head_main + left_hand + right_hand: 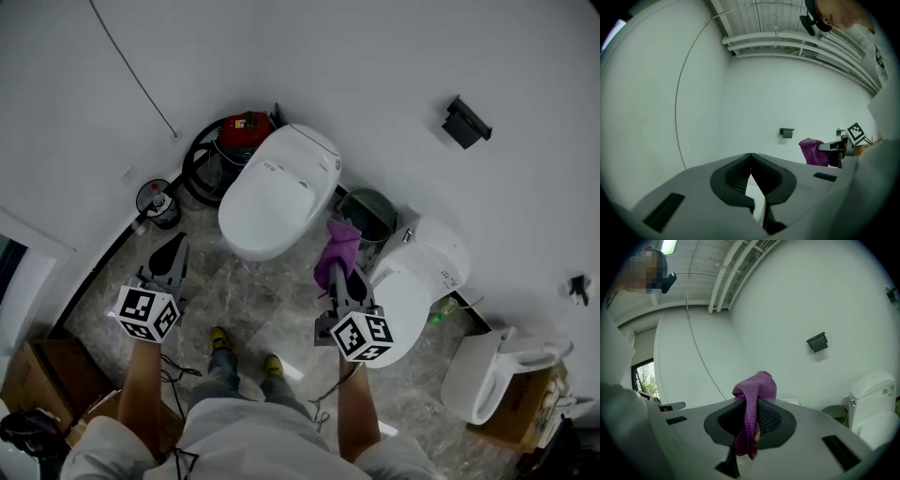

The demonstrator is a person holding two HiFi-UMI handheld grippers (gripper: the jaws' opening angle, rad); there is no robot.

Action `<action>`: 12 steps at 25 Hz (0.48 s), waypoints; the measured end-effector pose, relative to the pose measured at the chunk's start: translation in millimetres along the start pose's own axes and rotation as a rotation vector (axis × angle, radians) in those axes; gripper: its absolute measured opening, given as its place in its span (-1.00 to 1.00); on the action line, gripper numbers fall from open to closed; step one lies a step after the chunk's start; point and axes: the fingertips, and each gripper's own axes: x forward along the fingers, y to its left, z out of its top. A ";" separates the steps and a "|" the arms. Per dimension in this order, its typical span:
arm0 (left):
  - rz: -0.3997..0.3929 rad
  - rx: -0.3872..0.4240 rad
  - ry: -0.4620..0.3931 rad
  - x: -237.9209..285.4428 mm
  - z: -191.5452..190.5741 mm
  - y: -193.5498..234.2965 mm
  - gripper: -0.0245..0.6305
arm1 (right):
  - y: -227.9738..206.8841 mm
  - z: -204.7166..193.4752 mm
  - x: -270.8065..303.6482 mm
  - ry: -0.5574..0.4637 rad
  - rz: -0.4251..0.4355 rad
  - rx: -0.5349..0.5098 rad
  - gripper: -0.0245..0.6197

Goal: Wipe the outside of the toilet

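A white toilet (277, 192) with its lid down stands against the wall, ahead of me. My right gripper (339, 270) is shut on a purple cloth (337, 246), held up in the air just right of that toilet's bowl, not touching it. In the right gripper view the cloth (753, 392) bulges out over the closed tips of that gripper (752, 401) and hangs down between the pads. My left gripper (172, 247) hovers to the left of the toilet. Its jaws meet at the tip of the gripper (750, 154) with nothing between them. It sees the cloth (813, 151) off to its right.
A second white toilet (417, 281) stands close to the right gripper, and a third (497, 370) farther right. A green bin (367, 214) sits between the first two. A red vacuum with a black hose (234, 136) is behind the toilet. Cardboard boxes (56, 370) lie at lower left.
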 end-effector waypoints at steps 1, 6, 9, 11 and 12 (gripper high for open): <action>0.000 0.002 -0.007 -2.3 4.7 -1.9 -0.89 | 0.9 2.7 -3.3 -0.002 0.001 -0.004 -0.75; 0.013 0.019 -0.042 -16.3 28.3 -7.2 -0.89 | 5.4 16.8 -19.6 -0.019 0.000 -0.011 -0.75; 0.021 0.031 -0.054 -22.5 36.0 -11.7 -0.89 | 6.9 24.5 -29.1 -0.026 0.001 -0.012 -0.75; 0.027 0.033 -0.059 -28.3 38.1 -14.6 -0.89 | 8.0 28.3 -35.7 -0.031 0.002 -0.013 -0.75; 0.030 0.035 -0.062 -30.8 39.3 -16.2 -0.89 | 8.0 30.9 -38.5 -0.036 0.002 -0.014 -0.75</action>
